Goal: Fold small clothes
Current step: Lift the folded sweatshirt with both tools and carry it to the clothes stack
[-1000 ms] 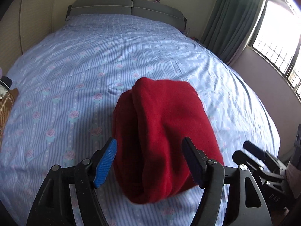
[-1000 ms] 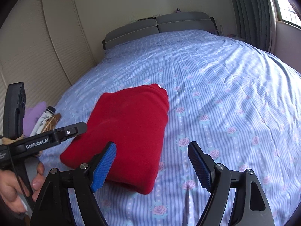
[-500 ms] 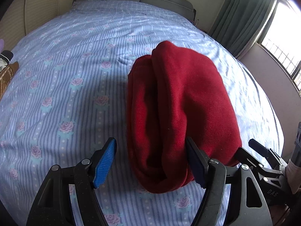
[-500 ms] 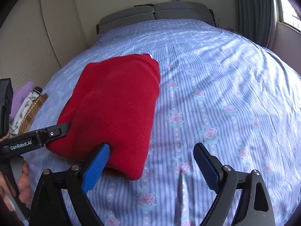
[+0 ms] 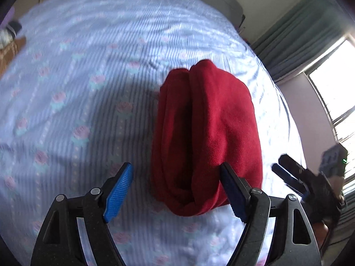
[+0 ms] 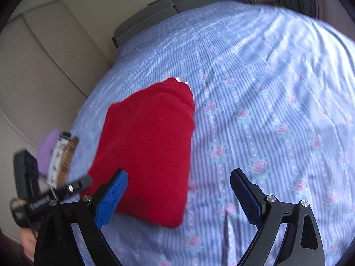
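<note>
From the left wrist, the left gripper (image 5: 177,188) hangs low over the bed with its 2 blue-padded jaws spread wide and nothing between them. The red garment (image 5: 208,133) lies just ahead, folded into a thick bundle on the striped, rose-printed bedsheet (image 5: 77,88). Its near end shows several stacked layers curling over one another, and the right-hand finger sits in front of that end; whether it touches the cloth I cannot tell. Off to the right, past the bundle, the other gripper shows as a dark blurred shape near the window (image 5: 332,93).

From the right wrist, the right gripper (image 6: 178,197) is also spread apart and empty, hovering above the sheet. The same garment lies to its left, a flat red slab with a bit of white at its far corner. The near corner sits beside the left-hand finger (image 6: 112,197). A small pile of other clothes (image 6: 57,150) rests at the bed's left edge, by the wardrobe (image 6: 33,77).

The fold looks close to finished. The risk, I'd say, is those loose layers at the near end: a finger dragging across them could pull the bundle open, and a pinch catching only the top layer would peel it back.
</note>
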The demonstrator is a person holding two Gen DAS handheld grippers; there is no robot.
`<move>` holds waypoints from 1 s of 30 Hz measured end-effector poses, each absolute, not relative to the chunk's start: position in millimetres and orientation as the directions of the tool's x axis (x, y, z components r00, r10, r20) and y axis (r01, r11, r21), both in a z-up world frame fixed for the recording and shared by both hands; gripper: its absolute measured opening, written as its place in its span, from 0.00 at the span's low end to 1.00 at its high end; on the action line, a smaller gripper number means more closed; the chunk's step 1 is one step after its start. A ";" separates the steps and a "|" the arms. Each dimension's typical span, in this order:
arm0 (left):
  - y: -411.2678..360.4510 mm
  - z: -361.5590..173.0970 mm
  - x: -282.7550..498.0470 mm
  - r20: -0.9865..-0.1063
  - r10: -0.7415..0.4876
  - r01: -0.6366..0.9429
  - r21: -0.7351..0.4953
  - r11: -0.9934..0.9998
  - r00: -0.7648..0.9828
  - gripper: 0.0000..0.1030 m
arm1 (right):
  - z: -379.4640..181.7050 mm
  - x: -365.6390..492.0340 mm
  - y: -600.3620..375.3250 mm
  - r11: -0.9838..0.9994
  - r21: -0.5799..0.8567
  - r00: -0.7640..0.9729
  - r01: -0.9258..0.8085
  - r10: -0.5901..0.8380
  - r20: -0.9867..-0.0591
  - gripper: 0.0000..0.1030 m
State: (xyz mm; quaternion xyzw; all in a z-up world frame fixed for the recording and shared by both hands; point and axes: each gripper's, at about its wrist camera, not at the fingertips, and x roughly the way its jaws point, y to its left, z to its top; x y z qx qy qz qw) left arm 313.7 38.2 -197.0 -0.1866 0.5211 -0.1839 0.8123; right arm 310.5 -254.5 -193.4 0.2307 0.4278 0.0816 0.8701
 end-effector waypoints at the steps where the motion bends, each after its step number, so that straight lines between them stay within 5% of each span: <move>1: 37.6 -199.7 316.6 -0.775 -0.516 0.087 -0.524 0.847 0.365 0.76 | -194.1 316.9 -257.5 0.864 0.500 0.605 0.066 0.364 -0.708 0.91; 13: 36.4 -242.2 326.4 -0.724 -0.631 -0.030 -0.663 0.748 0.277 0.81 | -222.8 397.4 -252.9 0.785 0.602 0.368 0.147 0.522 -0.770 0.90; 23: 39.5 -258.8 320.4 -0.688 -0.669 -0.030 -0.703 0.711 0.281 0.81 | -246.8 426.3 -238.8 0.718 0.681 0.270 0.141 0.634 -0.725 0.90; 26: 38.7 -259.7 319.4 -0.668 -0.687 -0.019 -0.721 0.693 0.285 0.68 | -253.0 430.3 -232.0 0.691 0.708 0.253 0.146 0.666 -0.702 0.89; 30: 46.0 -258.3 318.8 -0.663 -0.688 -0.011 -0.722 0.691 0.295 0.55 | -255.0 428.1 -223.9 0.683 0.718 0.266 0.133 0.673 -0.690 0.74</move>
